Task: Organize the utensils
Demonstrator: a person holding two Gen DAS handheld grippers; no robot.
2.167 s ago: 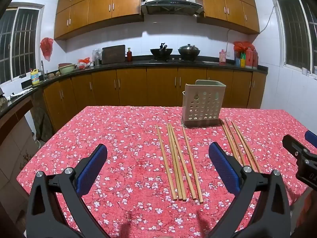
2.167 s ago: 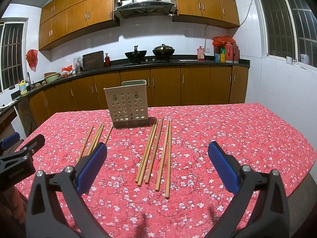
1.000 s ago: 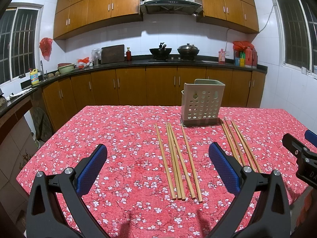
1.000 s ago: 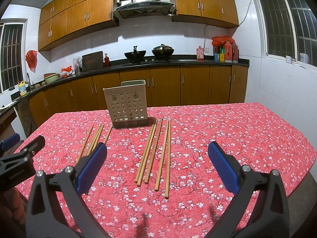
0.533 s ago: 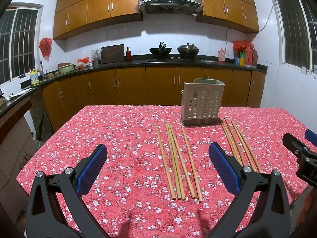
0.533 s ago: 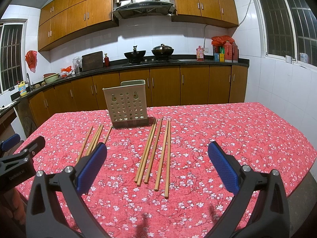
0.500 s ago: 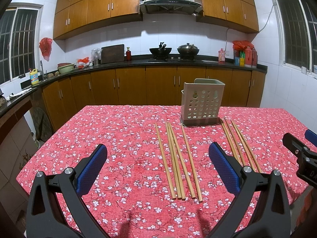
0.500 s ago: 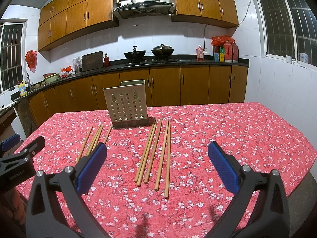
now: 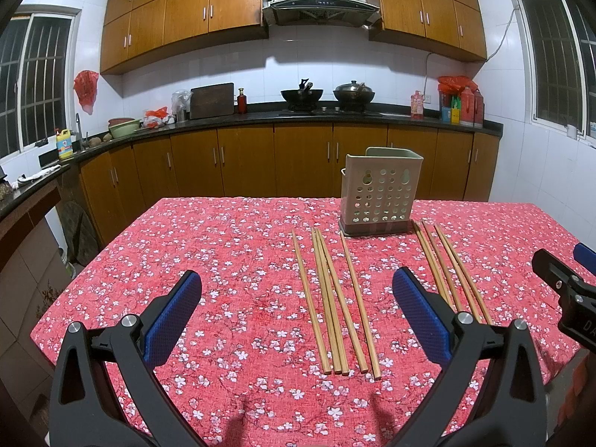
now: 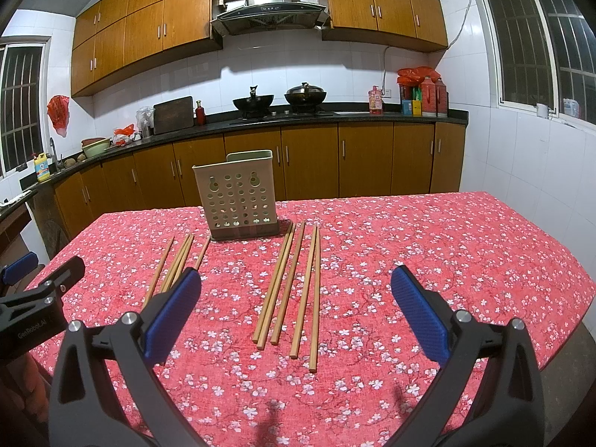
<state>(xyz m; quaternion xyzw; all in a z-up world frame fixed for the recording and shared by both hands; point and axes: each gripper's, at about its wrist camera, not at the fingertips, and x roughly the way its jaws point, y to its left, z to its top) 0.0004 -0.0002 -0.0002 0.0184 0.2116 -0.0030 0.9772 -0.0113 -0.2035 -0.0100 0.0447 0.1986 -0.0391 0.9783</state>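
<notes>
Two groups of wooden chopsticks lie on the red floral tablecloth. The left group lies in front of my left gripper, which is open and empty above the near table edge. The right group lies in front of my right gripper, also open and empty. The right group also shows in the left wrist view, and the left group in the right wrist view. A beige perforated utensil holder stands upright just beyond both groups.
The table stands in a kitchen, with wooden cabinets and a counter with woks behind it. The other gripper's body shows at the right edge of the left wrist view and at the left edge of the right wrist view.
Both grippers have drifted slightly; the scene sits a touch higher in view. Nothing on the table has moved.
</notes>
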